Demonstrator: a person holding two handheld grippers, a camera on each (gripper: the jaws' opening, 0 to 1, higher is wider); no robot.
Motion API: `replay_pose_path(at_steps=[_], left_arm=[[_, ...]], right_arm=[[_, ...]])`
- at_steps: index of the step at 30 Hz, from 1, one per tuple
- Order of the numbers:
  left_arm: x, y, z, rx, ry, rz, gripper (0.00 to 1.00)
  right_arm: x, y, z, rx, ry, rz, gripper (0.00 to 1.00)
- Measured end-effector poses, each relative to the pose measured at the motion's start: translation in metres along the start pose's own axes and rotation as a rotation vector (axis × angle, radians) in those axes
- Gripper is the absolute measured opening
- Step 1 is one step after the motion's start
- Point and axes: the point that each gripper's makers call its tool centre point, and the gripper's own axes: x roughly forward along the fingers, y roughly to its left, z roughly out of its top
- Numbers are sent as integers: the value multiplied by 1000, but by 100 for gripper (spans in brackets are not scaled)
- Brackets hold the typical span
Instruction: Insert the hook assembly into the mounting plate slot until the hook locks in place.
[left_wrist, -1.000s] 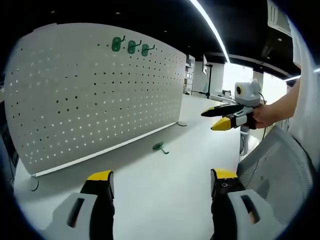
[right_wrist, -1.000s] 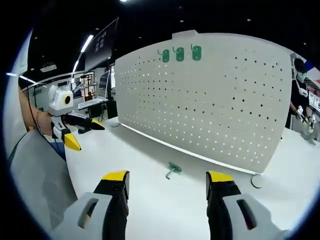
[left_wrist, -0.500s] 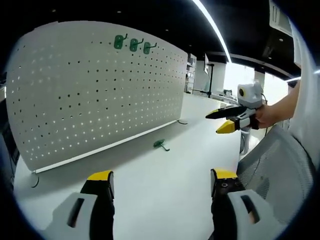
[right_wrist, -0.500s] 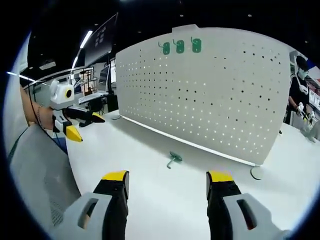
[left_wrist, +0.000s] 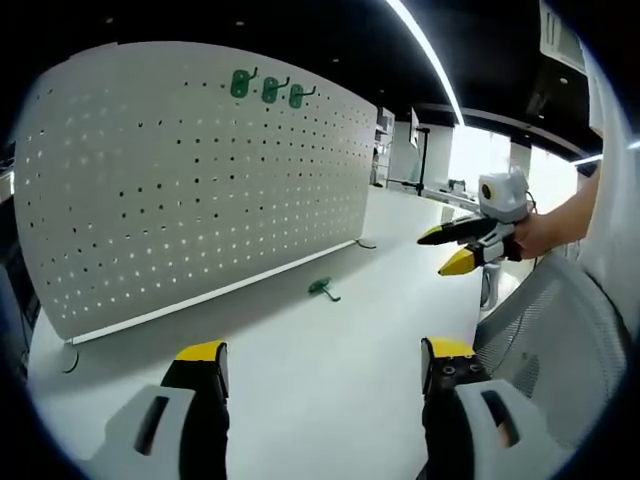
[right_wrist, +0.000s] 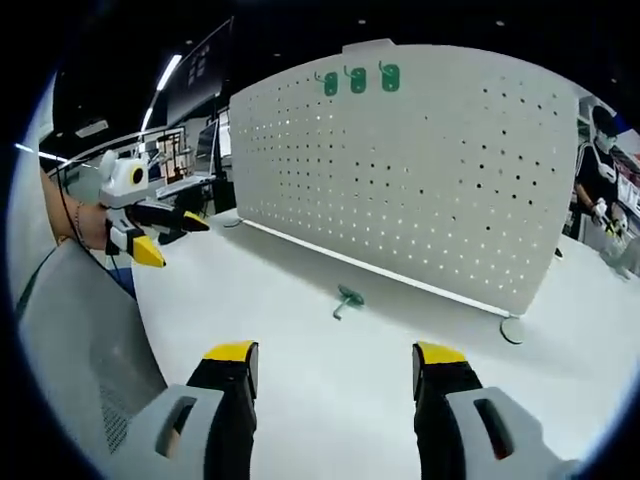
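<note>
The left gripper (left_wrist: 318, 362) is held with its jaws wide apart and nothing between them; the same is seen of the right gripper (right_wrist: 335, 362), spread and empty above the white desk (right_wrist: 330, 400). Both are kept well apart from the task's thing. In the left gripper view the right gripper is seen at the right, held up in a hand (left_wrist: 535, 233), its yellow-tipped jaws parted; in the right gripper view the left gripper is seen likewise at the left.

A green hook (left_wrist: 322, 289) is seen lying loose on the desk, near the foot of the pegboard (left_wrist: 190, 190) but not touching it; in the right gripper view the hook (right_wrist: 346, 300) lies ahead of the jaws, a little left of centre. Three more hooks (right_wrist: 357, 79) are already seated in a row near the board's top edge.

The pick has not yet been made. The hook is small and lies flat, so it could be pushed along the smooth desk or pinched askew if the jaws are brought down off-centre. A skewed hold would leave the hook's back misaligned with the holes, and it might be thought seated without being locked. The board stands on small feet (right_wrist: 513, 329), so a hard push could shift or tip it
</note>
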Motion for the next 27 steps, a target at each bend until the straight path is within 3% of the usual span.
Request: replay_pose_path(at_steps=[18, 27], left_arm=[[2, -2, 0, 8, 7, -11, 81], [12, -5, 10, 114, 46, -50, 82]], right_arm=[[-1, 0, -2, 9, 2, -7, 60], [-2, -1, -1, 6, 1, -11, 60]])
